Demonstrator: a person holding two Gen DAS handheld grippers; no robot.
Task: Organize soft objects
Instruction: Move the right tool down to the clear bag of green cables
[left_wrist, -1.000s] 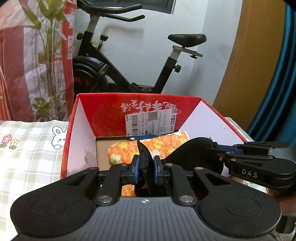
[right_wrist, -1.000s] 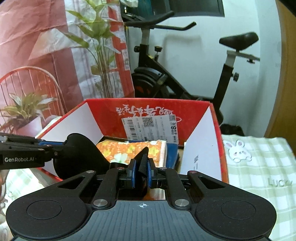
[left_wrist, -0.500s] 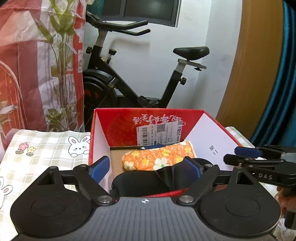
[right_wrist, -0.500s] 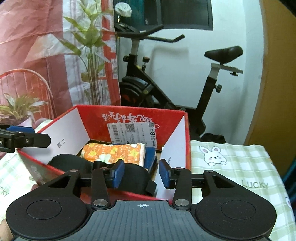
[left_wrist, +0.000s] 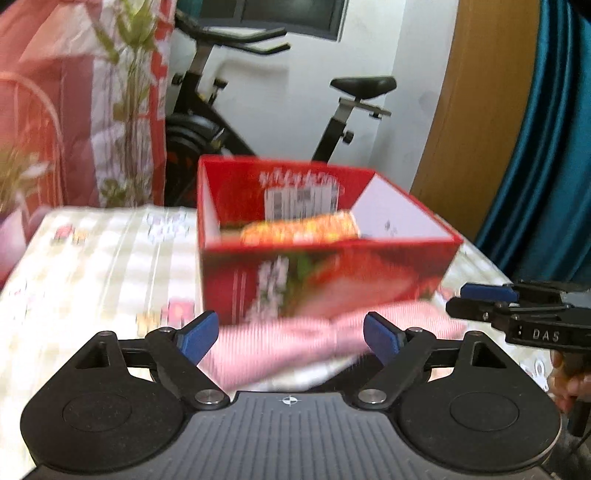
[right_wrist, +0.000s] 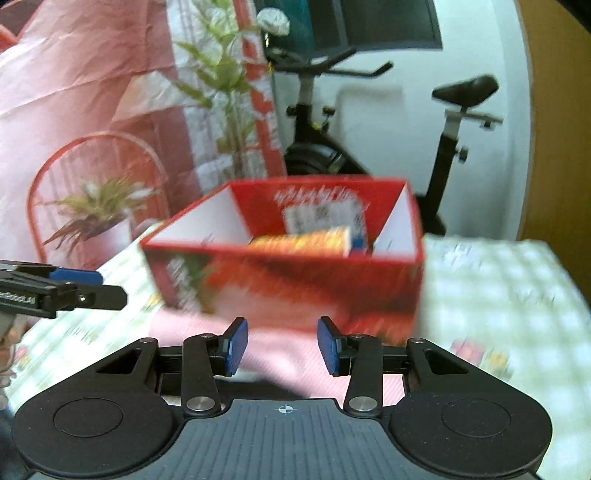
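A red cardboard box (left_wrist: 325, 273) (right_wrist: 295, 284) stands on the checked tablecloth, with a folded orange floral cloth (left_wrist: 299, 230) (right_wrist: 303, 243) lying inside it. In front of the box lies a pink cloth (left_wrist: 295, 332) (right_wrist: 184, 325). My left gripper (left_wrist: 290, 341) hovers over that pink cloth. Its jaws stand wide, are closing a little, and the pads press on nothing. My right gripper (right_wrist: 282, 345) is also above the pink cloth, open with a narrower gap and nothing held. The picture is motion-blurred.
A black exercise bike (left_wrist: 221, 122) stands behind the table against the white wall. Leafy plants (right_wrist: 99, 210) and a red-and-white sheet are at the left, a wooden door frame and teal curtain (left_wrist: 535, 147) at the right. The checked tablecloth (left_wrist: 92, 266) extends left of the box.
Both grippers were shut on a black soft item over the box, then opened and left it inside. Both have since drawn back from the box, and the pink cloth has come into view.
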